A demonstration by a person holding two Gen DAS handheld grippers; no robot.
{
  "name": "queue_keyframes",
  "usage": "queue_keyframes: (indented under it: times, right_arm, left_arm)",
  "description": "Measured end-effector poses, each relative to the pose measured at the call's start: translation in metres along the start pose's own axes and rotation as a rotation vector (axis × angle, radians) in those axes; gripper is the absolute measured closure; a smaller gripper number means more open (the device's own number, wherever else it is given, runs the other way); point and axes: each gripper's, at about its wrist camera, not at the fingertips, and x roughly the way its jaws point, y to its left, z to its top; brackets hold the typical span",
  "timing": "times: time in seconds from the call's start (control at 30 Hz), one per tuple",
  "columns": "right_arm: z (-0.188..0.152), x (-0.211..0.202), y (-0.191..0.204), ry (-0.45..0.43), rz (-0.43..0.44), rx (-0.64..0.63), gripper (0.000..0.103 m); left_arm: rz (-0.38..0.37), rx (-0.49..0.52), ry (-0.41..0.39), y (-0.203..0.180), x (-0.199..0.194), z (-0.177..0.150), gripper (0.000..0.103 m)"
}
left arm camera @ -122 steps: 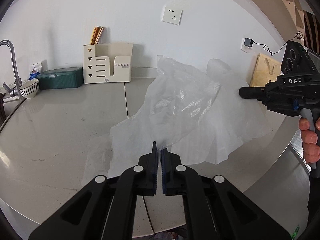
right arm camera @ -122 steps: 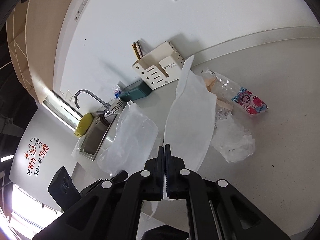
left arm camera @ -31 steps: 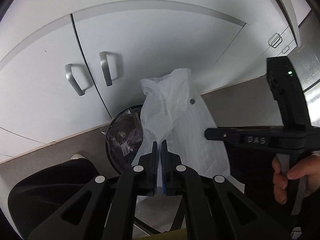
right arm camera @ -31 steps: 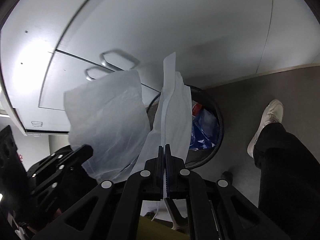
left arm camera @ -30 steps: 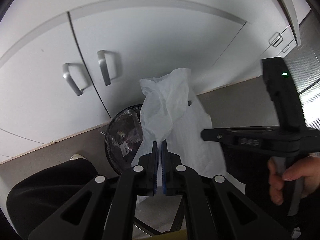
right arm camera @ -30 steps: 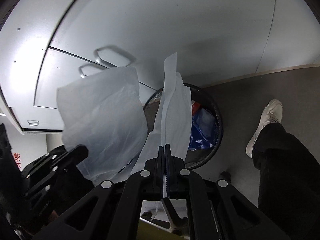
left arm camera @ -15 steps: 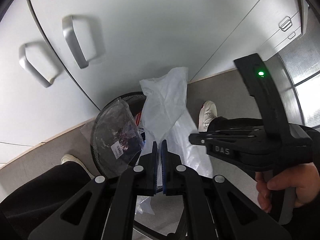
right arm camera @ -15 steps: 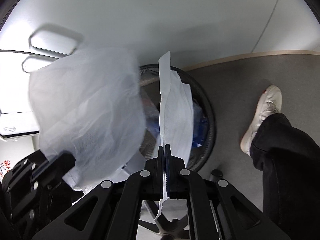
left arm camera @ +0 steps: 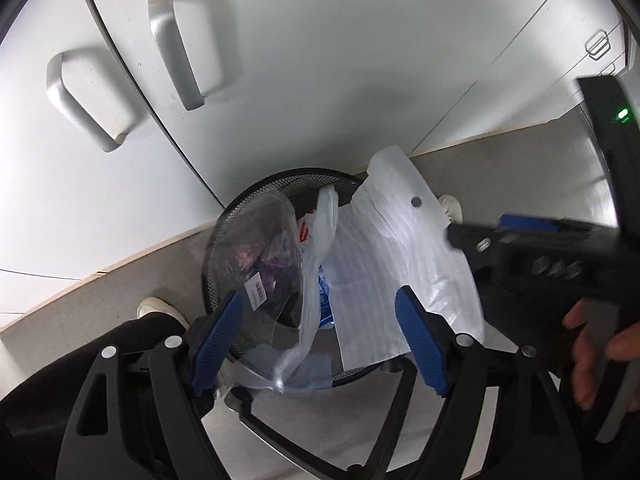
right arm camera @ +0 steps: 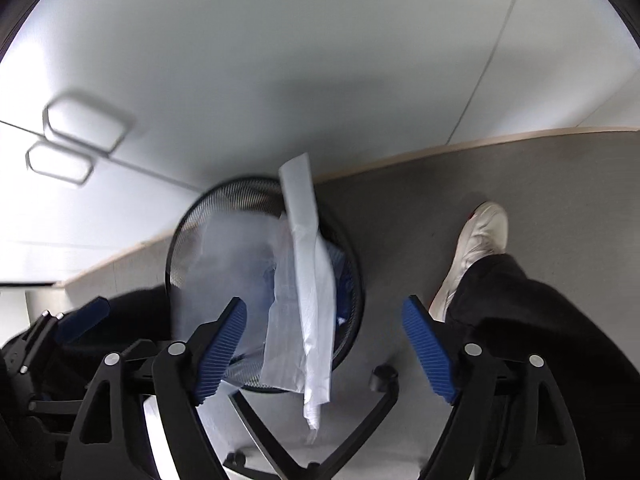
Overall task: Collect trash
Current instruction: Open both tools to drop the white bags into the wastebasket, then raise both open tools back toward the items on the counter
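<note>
Fingers wide on both grippers — white foam sheet (left arm camera: 404, 264) lies over mesh bin (left arm camera: 256, 200).

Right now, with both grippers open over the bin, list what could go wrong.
1. The white foam sheet leans over the rim of the mesh wastebasket on the far side; it may slide out onto the floor.
2. The clear plastic bag also trails over the near rim and could drag out the same way.
3. The office chair base stands beside the bin, so anything that falls could land among its legs.
</note>
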Motion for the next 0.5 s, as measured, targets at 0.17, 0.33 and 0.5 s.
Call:
queue_keyframes:
  times: [0.17, 0.33, 0.5]
  right_arm:
    - [0.003, -0.040, -0.008, -0.091, 0.019, 0.020, 0.011]
    - [-0.003, -0.082, -0.011, -0.178, 0.030, 0.000, 0.010]
    - [-0.020, -0.135, 0.000, -0.298, -0.004, -0.055, 0.009]
  left_arm:
    - [0.016, -0.005, -0.012, -0.002, -0.012, 0.000, 0.013]
    - [0.064, 0.013, -0.108, -0.009, -0.042, 0.000, 0.004]
    - [0.100, 0.019, -0.204, 0.000, -0.091, -0.008, 0.004]
